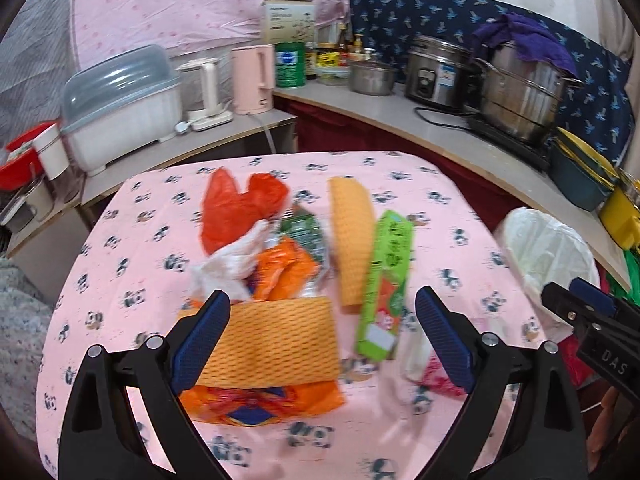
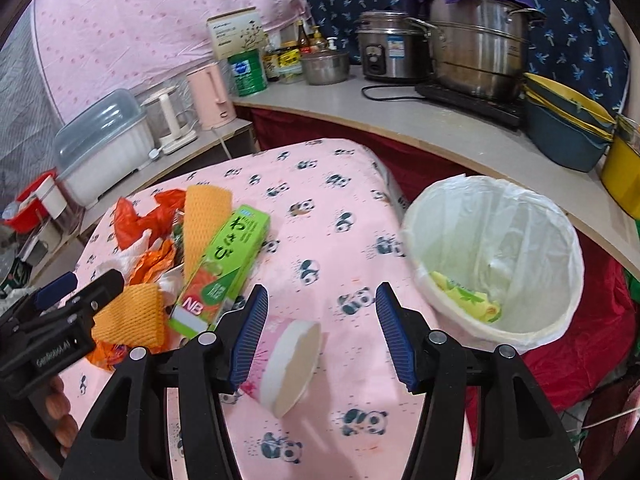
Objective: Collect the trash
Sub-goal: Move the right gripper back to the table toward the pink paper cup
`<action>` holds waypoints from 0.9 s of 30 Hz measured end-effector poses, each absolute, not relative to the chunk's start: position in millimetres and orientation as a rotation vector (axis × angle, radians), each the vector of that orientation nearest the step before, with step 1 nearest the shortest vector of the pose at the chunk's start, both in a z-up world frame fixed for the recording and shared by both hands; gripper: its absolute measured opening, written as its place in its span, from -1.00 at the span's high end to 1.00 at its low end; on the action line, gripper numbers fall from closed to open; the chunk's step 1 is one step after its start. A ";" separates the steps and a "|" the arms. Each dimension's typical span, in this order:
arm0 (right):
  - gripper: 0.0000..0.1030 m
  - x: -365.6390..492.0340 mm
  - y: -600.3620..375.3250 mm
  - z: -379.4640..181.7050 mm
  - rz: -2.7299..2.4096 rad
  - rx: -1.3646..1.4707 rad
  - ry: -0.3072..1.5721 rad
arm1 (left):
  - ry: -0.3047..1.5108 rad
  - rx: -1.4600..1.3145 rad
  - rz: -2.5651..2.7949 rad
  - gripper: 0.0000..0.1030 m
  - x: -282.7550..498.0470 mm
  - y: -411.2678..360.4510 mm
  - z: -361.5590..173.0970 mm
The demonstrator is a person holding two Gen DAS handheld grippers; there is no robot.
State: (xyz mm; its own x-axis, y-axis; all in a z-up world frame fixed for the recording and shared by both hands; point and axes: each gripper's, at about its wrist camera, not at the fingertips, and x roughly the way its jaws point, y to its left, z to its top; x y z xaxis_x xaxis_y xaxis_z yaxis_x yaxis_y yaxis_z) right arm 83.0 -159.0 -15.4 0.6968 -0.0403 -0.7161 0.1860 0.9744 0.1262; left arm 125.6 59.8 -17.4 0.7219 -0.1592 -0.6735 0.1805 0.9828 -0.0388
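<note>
**Trash heaped on a panda-print table, lined bin at its edge**

A table with a pink panda-print cloth [image 2: 320, 216] stands in a cluttered kitchen corner, with a counter [image 2: 400, 116] behind it bearing steel pots, a rice cooker, a pink kettle and a covered dish rack. The trash pile [image 1: 264, 256] lies on the cloth: a red plastic bag, orange wrappers, orange foam netting and a green wasabi box [image 2: 222, 268]. A white-lined bin [image 2: 496, 256] stands just beside the table's right edge, with yellow-green scraps inside.

The left gripper [image 1: 322, 332] is spread wide over the near end of the pile, pinching nothing; foam netting lies below, between its fingers. The right gripper [image 2: 322, 332] is partly spread, its pads clear of a pink paper cup [image 2: 288, 364] lying on its side between them. Both point steeply down at the table.
</note>
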 end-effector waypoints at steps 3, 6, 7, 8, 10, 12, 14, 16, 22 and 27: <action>-0.07 88.5 -145.6 -20.9 -0.107 0.177 0.809 | 0.757 0.007 -0.153 -0.74 134.3 84.1 -24.6; -0.07 95.1 -134.0 -25.3 -0.095 0.163 0.824 | 0.768 -0.012 -0.119 -0.74 143.9 106.8 -31.4; -0.07 97.7 -130.2 -26.9 -0.091 0.159 0.828 | 0.774 -0.020 -0.109 -0.74 147.8 112.9 -33.6; -0.07 99.5 -127.3 -28.2 -0.088 0.155 0.832 | 0.782 -0.033 -0.102 -0.74 152.3 120.0 -36.5; -0.07 105.0 -120.1 -31.8 -0.081 0.147 0.843 | 0.792 -0.050 -0.093 -0.73 159.3 129.6 -41.3; -0.07 111.1 -113.6 -35.0 -0.074 0.138 0.853 | 0.796 -0.055 -0.093 -0.73 164.9 135.2 -44.7; -0.07 116.4 -107.2 -38.1 -0.067 0.129 0.863 | 0.801 -0.063 -0.099 -0.72 169.8 139.5 -47.8; -0.07 121.7 -102.5 -40.6 -0.061 0.123 0.870 | 0.808 -0.068 -0.109 -0.64 175.0 141.3 -50.7; -0.07 139.4 -90.3 -44.4 -0.043 0.114 0.882 | 0.857 -0.082 -0.157 -0.20 190.1 142.6 -63.1; -0.07 153.0 -84.0 -47.8 -0.033 0.112 0.889 | 0.893 -0.108 -0.215 0.54 197.3 140.5 -69.1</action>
